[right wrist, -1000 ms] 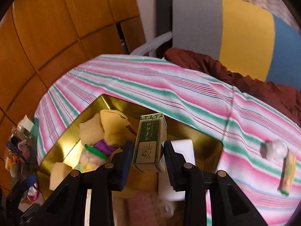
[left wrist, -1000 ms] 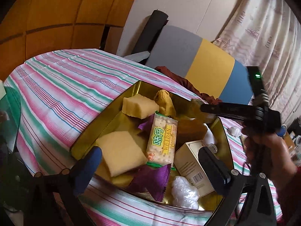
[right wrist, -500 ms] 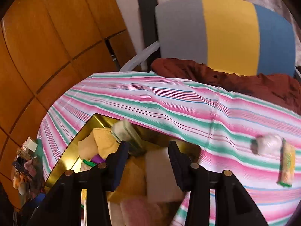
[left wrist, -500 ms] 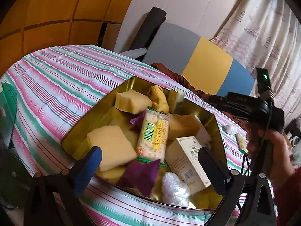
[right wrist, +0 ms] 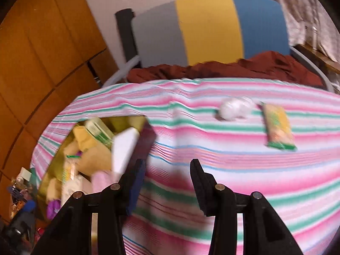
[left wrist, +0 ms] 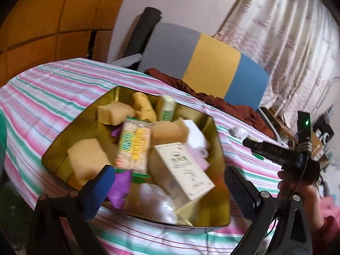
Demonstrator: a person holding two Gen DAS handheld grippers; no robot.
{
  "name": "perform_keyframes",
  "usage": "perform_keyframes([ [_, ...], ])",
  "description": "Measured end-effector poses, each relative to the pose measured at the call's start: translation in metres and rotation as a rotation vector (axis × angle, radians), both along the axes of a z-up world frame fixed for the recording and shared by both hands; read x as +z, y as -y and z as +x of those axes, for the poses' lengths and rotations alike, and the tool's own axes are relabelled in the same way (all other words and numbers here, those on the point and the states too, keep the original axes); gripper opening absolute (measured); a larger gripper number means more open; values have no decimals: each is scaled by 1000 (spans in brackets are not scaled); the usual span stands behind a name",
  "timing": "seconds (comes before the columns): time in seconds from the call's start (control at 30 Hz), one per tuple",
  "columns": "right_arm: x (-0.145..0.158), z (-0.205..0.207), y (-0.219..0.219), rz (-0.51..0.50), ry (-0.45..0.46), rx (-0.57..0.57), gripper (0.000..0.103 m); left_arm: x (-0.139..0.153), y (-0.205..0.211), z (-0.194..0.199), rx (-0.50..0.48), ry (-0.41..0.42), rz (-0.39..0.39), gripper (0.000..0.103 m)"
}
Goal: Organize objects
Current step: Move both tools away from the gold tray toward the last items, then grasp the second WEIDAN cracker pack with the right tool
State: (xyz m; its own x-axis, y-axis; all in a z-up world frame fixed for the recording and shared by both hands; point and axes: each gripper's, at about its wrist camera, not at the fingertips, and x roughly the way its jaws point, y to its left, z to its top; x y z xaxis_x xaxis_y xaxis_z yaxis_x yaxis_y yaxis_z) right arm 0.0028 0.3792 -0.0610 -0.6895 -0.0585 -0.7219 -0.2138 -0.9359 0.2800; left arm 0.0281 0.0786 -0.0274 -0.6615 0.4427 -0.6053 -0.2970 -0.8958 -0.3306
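Observation:
A gold tin point(left wrist: 70, 140) on the striped tablecloth point(right wrist: 233, 170) holds yellow sponges, a cracker packet point(left wrist: 133, 146), a white box point(left wrist: 184, 167), purple wrappers and a green tea box point(left wrist: 167, 108) at its far edge. My left gripper point(left wrist: 170, 191) hangs open over the tin's near side with nothing in it. My right gripper point(right wrist: 167, 180) is open and empty over bare cloth, just right of the tin point(right wrist: 148, 136), where the green box point(right wrist: 99, 131) lies. Beyond it on the cloth are a white plastic-wrapped ball point(right wrist: 233, 107) and a second cracker packet point(right wrist: 277, 127).
A chair with a grey, yellow and blue back point(right wrist: 208, 25) stands behind the table, a brown cloth point(right wrist: 233, 70) on its seat. Wooden wall panels point(right wrist: 42, 63) are on the left, curtains on the right. A hand point(left wrist: 297, 182) holds the right gripper.
My right gripper let go of the green tea box, which now lies in the tin, and swung right over the cloth. The left gripper shifted a little over the tin.

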Motion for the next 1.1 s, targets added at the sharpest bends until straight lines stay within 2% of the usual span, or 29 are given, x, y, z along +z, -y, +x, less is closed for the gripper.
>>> perform_keyframes([
  [0.27, -29, 40, -47, -26, 57, -116, 46, 2, -51, 19, -139, 9, -57, 103],
  [0.43, -22, 40, -85, 16, 43, -218, 49, 3, -81, 31, -219, 0, -100, 103],
  [0.6, -15, 8, -126, 63, 26, -264, 51, 1, -101, 36, -268, 11, -123, 103],
  [0.8, -32, -38, -156, 90, 82, -298, 51, -3, -112, 36, -283, 13, -155, 103],
  [0.97, -49, -58, -164, 82, 123, -305, 51, -7, -117, 31, -271, 29, -172, 103],
  [1.1, -56, -57, -165, 79, 101, -294, 51, -7, -124, 28, -281, 34, -171, 103],
])
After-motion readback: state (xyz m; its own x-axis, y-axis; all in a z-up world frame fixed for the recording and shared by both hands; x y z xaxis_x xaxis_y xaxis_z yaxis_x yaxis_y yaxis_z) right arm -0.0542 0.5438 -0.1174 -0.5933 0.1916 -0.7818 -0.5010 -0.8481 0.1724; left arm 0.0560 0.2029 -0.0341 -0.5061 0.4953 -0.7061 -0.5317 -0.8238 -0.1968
